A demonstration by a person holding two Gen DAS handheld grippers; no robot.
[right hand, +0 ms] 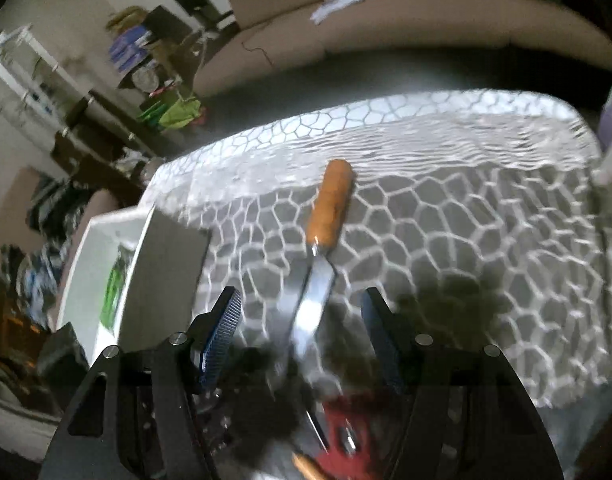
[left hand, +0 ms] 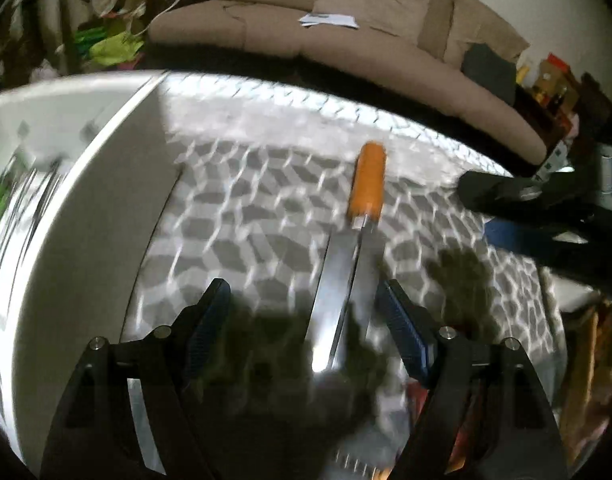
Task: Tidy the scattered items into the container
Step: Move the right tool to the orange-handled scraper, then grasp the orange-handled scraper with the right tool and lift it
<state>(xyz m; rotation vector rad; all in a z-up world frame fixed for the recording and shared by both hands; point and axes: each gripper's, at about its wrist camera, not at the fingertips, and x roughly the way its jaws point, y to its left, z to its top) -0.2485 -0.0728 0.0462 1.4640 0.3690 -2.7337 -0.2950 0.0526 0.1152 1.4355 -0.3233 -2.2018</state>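
we find the wooden-handled spatula (left hand: pixel 348 264) lying flat on the honeycomb-patterned tablecloth (left hand: pixel 245 208), just right of the white container (left hand: pixel 85 208). our left gripper (left hand: pixel 306 300) hangs above the blade, jaws apart, gripping nothing. our right gripper (right hand: pixel 301 312) likewise, jaws apart. a beige sofa (left hand: pixel 346 32) stands behind.

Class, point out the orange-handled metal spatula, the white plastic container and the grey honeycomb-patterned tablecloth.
Orange-handled metal spatula (left hand: pixel 366 178): left wrist view, handle.
White plastic container (right hand: pixel 143 232): right wrist view, rim.
Grey honeycomb-patterned tablecloth (right hand: pixel 486 248): right wrist view, bare patch.
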